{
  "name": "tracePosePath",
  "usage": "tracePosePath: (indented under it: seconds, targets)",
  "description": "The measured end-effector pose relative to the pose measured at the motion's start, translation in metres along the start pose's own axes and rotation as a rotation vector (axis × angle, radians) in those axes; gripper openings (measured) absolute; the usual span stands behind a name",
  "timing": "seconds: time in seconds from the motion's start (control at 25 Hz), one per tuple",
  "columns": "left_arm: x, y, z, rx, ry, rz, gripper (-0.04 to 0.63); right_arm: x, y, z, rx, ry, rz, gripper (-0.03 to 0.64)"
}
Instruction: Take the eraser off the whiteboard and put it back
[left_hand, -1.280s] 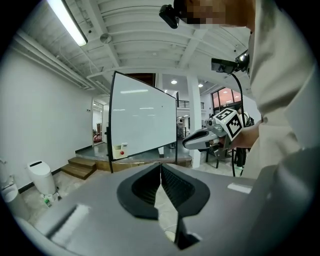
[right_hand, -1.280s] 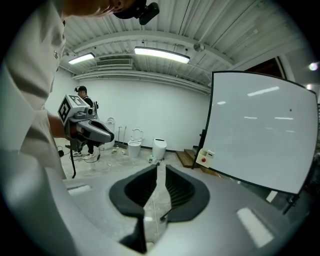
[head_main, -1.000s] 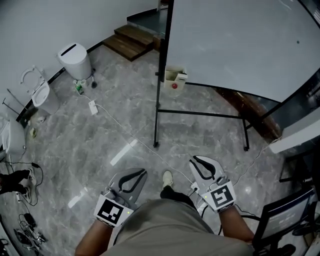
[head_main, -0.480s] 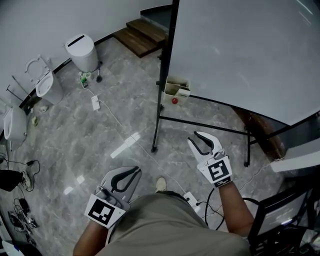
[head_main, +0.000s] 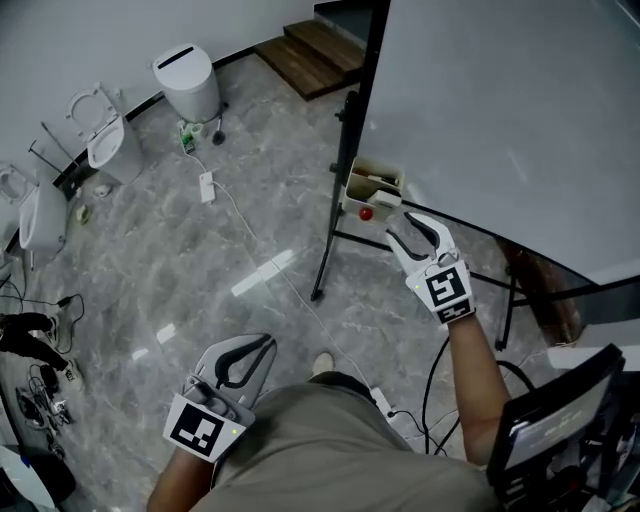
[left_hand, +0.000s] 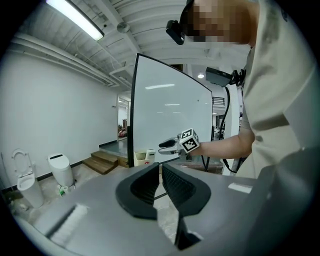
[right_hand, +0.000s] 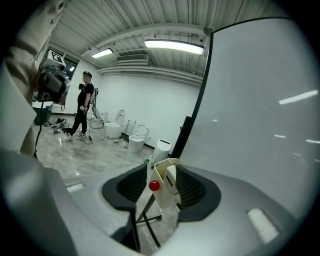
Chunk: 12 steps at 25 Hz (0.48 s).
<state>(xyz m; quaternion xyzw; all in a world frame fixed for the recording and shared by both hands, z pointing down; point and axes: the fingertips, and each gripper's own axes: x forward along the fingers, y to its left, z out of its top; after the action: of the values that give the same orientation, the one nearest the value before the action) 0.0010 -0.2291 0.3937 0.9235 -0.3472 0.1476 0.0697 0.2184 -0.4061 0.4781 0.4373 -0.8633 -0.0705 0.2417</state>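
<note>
The whiteboard (head_main: 510, 110) stands on a black frame at the upper right. A cream holder box (head_main: 372, 190) with a red magnet (head_main: 366, 213) hangs at its lower left corner. A white eraser (right_hand: 171, 180) sits upright in that box. My right gripper (head_main: 403, 228) is just short of the box and open; its jaws have just been opening. In the right gripper view the box (right_hand: 161, 195) shows between the jaws, untouched. My left gripper (head_main: 268, 343) hangs low by the person's body, shut and empty, also seen in its own view (left_hand: 160, 167).
The board's black stand leg (head_main: 330, 250) reaches the marble floor. A white bin (head_main: 190, 82), toilets (head_main: 105, 150), wooden steps (head_main: 315, 55) and a power strip with cable (head_main: 208, 185) lie to the left. A screen on a cart (head_main: 560, 430) stands lower right. A person (right_hand: 82, 112) stands far off.
My right gripper has reached forward and up to the holder box on the whiteboard, and its jaws have spread. The left gripper stayed low near the body.
</note>
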Motion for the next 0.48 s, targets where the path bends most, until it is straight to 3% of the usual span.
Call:
tracePosePath:
  seconds: [0.48]
  targets:
    - [0.006, 0.014, -0.009, -0.046, 0.052, 0.061, 0.028, 0.069, -0.033, -0.032, -0.051, 0.072, 0.098, 0.216]
